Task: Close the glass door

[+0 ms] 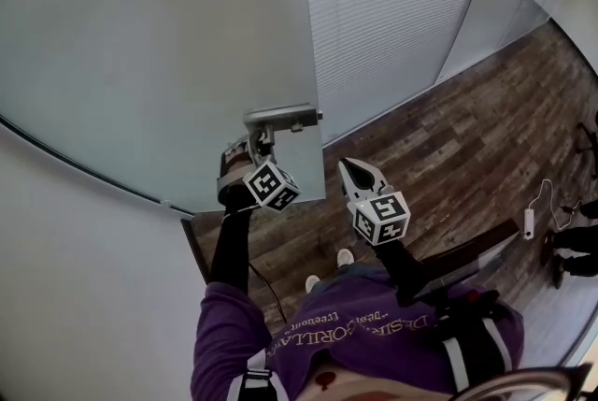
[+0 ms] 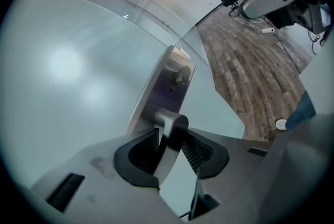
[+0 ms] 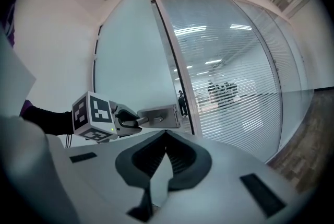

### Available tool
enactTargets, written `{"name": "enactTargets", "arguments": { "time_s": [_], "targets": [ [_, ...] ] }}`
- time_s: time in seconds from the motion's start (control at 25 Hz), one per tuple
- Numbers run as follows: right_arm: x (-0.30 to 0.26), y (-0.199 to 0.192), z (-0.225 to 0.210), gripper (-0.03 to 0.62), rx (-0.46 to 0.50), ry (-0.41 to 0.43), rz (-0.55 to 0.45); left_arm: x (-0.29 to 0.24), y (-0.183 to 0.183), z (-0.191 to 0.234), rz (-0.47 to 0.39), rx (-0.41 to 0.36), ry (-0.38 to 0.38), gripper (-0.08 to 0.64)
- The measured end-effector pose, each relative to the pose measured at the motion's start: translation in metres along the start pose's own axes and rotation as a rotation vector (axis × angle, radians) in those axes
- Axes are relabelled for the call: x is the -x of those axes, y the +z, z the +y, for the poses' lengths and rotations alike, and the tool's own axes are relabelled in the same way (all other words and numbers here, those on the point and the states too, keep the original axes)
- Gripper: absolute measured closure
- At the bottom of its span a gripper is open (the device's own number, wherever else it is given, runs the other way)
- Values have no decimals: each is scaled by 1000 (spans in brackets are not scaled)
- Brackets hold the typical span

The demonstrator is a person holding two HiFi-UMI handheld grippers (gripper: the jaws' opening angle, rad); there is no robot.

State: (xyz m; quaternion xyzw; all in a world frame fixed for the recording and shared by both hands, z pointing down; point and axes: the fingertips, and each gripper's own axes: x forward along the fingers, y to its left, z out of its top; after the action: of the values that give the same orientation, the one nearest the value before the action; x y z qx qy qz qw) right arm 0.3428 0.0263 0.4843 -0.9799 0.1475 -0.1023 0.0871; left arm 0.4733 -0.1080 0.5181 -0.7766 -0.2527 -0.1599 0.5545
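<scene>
Left gripper [image 2: 171,138] clamped on the lever handle [image 2: 168,122] at centre frame | frosted glass door [image 1: 140,44] fills the head view's upper left, its free edge at centre | right gripper [image 1: 359,173] just right of centre, jaws together, empty.

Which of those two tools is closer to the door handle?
Left. The left tool is clamped on the door handle; the right tool hangs apart from it, off to its right, holding nothing.

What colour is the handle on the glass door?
The door handle is shiny silver-grey metal; the left gripper view shows it best.
</scene>
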Motion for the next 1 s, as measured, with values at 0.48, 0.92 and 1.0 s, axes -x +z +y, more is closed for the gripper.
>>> {"name": "enactTargets", "arguments": {
  "time_s": [0.48, 0.92, 1.0],
  "targets": [
    [-13, 8, -29, 601, 2, 72, 23, -31, 18, 26, 54, 40, 17, 431],
    [-35, 4, -34, 601, -6, 76, 42, -59, 24, 38, 67, 61, 22, 430],
    [-48, -1, -30, 601, -8, 69, 48, -69, 17, 37, 69, 66, 15, 431]
  ]
}}
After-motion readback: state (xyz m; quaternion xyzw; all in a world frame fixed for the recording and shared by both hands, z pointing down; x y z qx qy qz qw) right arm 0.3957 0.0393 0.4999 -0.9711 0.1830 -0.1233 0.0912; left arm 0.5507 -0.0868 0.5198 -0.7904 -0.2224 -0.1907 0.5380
